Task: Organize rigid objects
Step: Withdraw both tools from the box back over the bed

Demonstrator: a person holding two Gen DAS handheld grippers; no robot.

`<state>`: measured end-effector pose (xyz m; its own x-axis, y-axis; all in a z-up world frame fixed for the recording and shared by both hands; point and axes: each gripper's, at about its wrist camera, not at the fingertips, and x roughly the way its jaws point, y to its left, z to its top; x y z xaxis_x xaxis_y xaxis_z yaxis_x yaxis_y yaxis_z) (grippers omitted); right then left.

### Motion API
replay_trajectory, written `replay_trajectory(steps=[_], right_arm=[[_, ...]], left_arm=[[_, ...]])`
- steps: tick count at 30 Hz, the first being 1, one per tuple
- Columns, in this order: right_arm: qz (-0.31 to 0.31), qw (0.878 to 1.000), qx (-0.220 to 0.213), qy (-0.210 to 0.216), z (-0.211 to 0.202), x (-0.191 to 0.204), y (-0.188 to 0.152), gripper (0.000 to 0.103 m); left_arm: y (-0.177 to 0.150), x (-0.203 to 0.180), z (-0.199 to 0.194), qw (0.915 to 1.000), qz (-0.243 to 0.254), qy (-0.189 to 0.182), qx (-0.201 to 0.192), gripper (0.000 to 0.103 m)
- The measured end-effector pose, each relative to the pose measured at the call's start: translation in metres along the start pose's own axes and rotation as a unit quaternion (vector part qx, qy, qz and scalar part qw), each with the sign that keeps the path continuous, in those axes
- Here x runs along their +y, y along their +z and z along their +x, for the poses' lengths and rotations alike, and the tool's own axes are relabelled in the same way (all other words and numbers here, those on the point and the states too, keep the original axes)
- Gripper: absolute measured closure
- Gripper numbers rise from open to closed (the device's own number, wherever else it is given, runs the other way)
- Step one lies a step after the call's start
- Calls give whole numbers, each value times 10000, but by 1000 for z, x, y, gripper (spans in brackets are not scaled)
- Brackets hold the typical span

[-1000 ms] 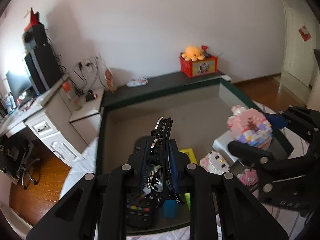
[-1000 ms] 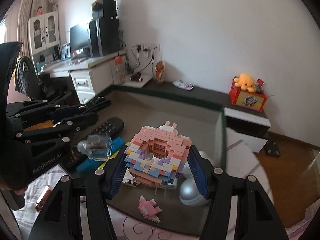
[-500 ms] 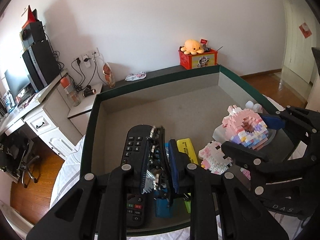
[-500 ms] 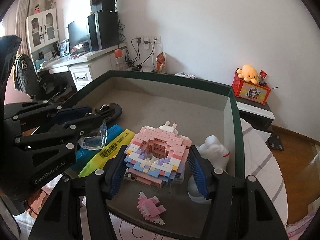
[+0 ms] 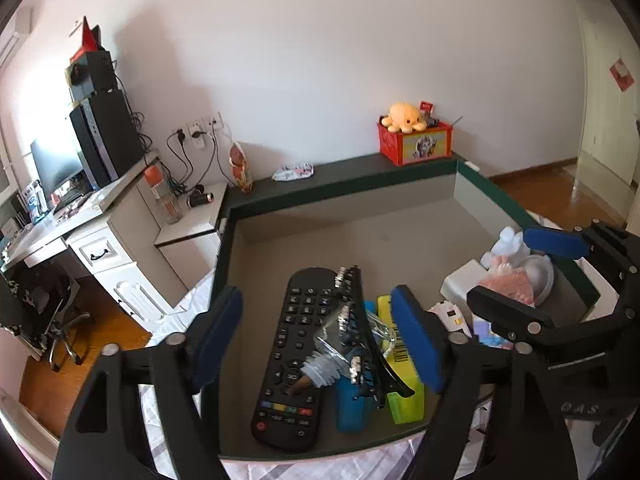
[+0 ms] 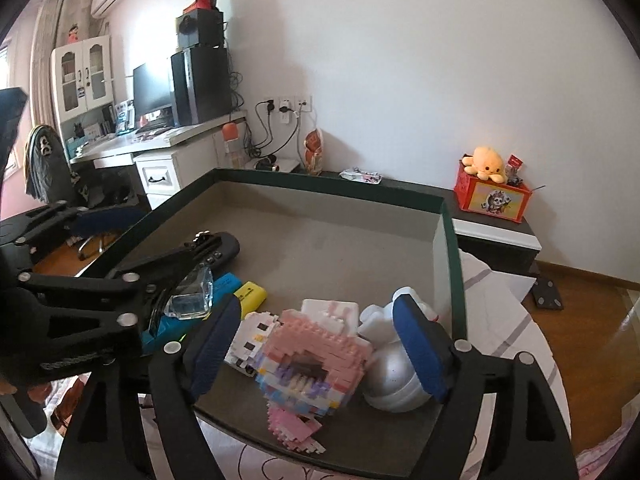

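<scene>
Left side first: left gripper [image 5: 318, 334] jaws have just been opening, and they're now standing wide with the blue pads clear of everything. The black hair clip [image 5: 360, 332] that was pinched between them a second ago is now lying loose between the open fingers, leaning over the glass bottle [image 5: 340, 344], which is resting across the black remote [image 5: 292, 356] and the blue box [image 5: 350, 404]. So I'm reading that as a release: clip is delivered into the green-rimmed tray [image 5: 516, 204], left half, beside the yellow box [image 5: 404, 396].

Right side: right gripper [image 6: 316, 344] jaws have also just been opening. Earlier the pads were clamped on the pastel brick model [image 6: 316, 360] with it held up off the tray floor; now they're standing apart from its sides and the model is sitting on the tray floor [image 6: 340, 248], tipped over, in the near right part. It's touching the white brick figure [image 6: 256, 340] on its left and just beside the silver dome figure [image 6: 392, 384] on its right. A small pink brick piece [image 6: 296, 428] is lying at the near rim.

Both hands are empty now, so I'm treating both placements as done. Next I'm expecting to back both grippers out without clipping the stacked clip-and-bottle pile, which looks unstable.
</scene>
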<state>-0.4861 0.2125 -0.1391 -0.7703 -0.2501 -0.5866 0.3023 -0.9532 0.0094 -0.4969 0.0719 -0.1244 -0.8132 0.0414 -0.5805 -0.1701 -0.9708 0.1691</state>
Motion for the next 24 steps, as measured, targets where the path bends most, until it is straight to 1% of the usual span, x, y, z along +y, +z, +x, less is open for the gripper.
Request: replay_trajectory(steps=[1,3,5,7,8,9,13,16,18,21,24], right_arm=[[8,10000,-31,-47,-1,-1,0,21],[24,9999,-102,-106,-7,-2,2,19],[2,9995,-228,-220,-19,1,5,17],[-42,9989,-334,-327,-32,4,5,11],[-42,9986,-388,-346,-39,6,4,3],[-26,9983,-451,-364,-49,8,3,0],[41,9971,-664,-356,-87,14,2,0],[35,9953,-862,-431,-121,21,0,0],[53,9938,-1004,-471,-142,25,-2,0],[84,9908,-1229,-558,-183,36,-8,0],[120,9880,-1413,-613,-213,43,-15,0]], left_arm=[[0,1,-3,10000,-12,23,-48,16],[0,6,-12,9998,-73,142,-134,6],[-3,9,-25,9994,-112,246,-198,2],[-6,10,-41,9990,-95,317,-302,0],[-7,11,-50,9988,-71,332,-361,0],[-10,12,-63,9983,-70,357,-444,0],[-18,16,-105,9968,-167,414,-663,0],[-23,22,-143,9946,-358,430,-877,0],[-28,26,-168,9924,-481,446,-1042,0],[-36,27,-206,9895,-543,451,-1260,0],[-47,28,-240,9864,-623,486,-1445,0]])
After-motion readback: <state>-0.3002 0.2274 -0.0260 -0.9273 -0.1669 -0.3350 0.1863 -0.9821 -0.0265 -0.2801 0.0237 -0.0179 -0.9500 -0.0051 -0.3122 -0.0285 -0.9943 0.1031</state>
